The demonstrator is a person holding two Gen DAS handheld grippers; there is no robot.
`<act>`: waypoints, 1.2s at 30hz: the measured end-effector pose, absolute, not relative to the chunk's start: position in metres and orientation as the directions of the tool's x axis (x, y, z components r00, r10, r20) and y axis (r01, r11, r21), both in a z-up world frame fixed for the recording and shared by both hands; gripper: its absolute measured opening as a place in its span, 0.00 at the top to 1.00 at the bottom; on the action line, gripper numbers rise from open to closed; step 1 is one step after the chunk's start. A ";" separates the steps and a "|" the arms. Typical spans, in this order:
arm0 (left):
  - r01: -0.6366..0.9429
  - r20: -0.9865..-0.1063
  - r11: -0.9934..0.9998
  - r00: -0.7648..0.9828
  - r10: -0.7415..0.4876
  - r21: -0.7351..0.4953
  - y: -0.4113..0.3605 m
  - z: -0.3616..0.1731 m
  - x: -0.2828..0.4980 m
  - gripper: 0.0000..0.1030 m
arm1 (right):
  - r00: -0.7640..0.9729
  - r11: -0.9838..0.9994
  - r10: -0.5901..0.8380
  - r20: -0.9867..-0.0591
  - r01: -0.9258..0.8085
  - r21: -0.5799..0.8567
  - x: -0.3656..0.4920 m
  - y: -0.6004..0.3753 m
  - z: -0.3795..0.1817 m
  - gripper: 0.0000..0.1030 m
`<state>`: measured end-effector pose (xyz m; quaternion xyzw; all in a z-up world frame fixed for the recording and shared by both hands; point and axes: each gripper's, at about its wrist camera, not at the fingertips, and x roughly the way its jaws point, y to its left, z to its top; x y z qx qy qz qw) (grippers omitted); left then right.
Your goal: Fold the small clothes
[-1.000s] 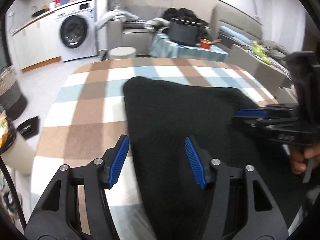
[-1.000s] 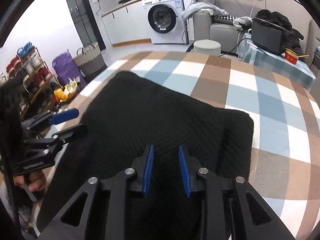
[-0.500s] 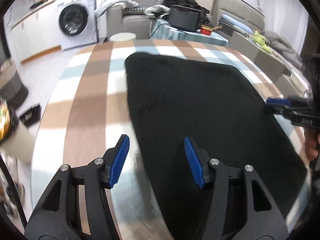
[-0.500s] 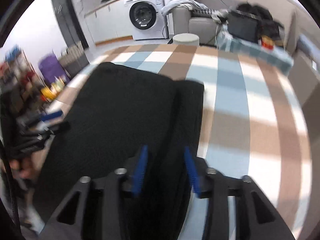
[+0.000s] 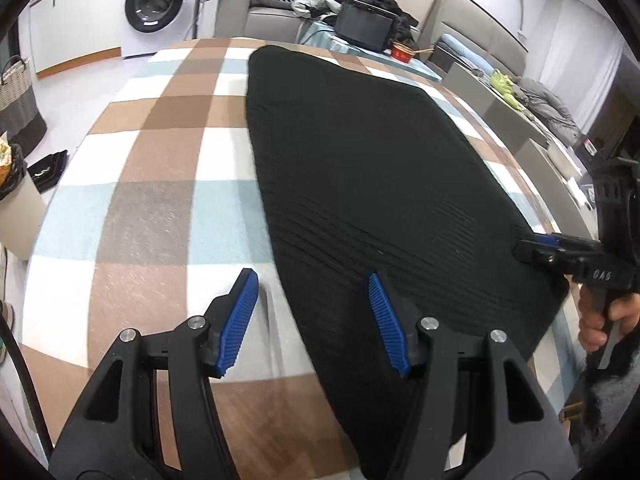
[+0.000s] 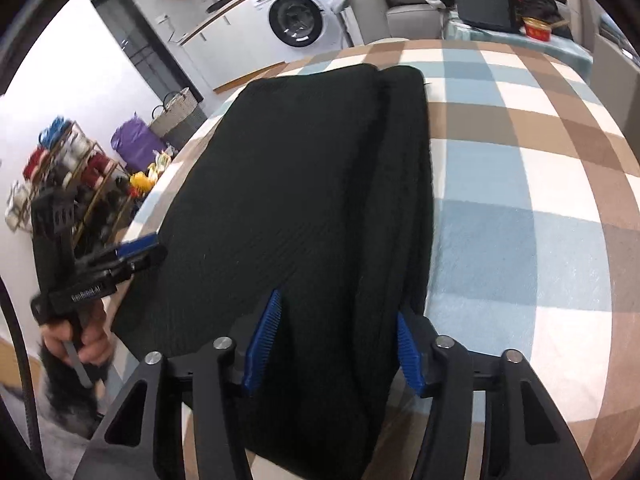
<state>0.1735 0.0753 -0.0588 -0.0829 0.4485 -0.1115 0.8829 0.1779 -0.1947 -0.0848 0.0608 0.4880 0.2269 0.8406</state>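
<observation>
A black ribbed knit garment point(image 5: 360, 168) lies flat on the checked tablecloth point(image 5: 168, 168). My left gripper point(image 5: 312, 320) hovers open over its near left edge, and that edge runs between the blue pads point(image 5: 236, 320). The same gripper shows in the right wrist view point(image 6: 136, 248), held in a hand. My right gripper point(image 6: 336, 344) stands over the garment's point(image 6: 288, 184) near right side. Its jaws are closing, with a doubled strip of cloth point(image 6: 408, 184) under and between the pads, which do not press on it. In the left wrist view it point(image 5: 540, 246) sits at the garment's right edge.
The table's near edge lies just under both grippers. Beyond it stand a washing machine point(image 5: 160, 4), a sofa with clothes point(image 5: 280, 4) and a side table with a black box point(image 5: 364, 28). A basket point(image 6: 176, 116) and a shelf rack point(image 6: 72, 168) stand on the left floor.
Both grippers have drawn apart and back toward the near edge. The right gripper went from nearly shut to open, and a doubled strip now shows along the garment's right side.
</observation>
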 end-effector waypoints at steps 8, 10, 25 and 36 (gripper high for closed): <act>0.170 -0.768 0.961 0.579 -0.275 -0.216 0.059 -0.051 0.176 0.76 | 0.451 0.896 0.430 -0.782 -0.316 0.311 0.171 -0.187 -0.088 0.69; 0.168 -0.766 0.962 0.583 -0.272 -0.215 0.058 -0.050 0.184 0.76 | 0.459 0.901 0.422 -0.782 -0.305 0.307 0.175 -0.187 -0.088 0.69; 0.121 -0.763 0.980 0.615 -0.200 -0.159 0.061 -0.043 0.239 0.71 | 0.596 0.966 0.258 -0.760 -0.181 0.186 0.197 -0.184 -0.075 0.46; 0.119 -0.642 0.988 0.751 -0.153 -0.096 0.057 -0.009 0.181 0.08 | 0.725 0.958 0.264 -0.636 -0.274 0.087 0.145 -0.179 -0.035 0.00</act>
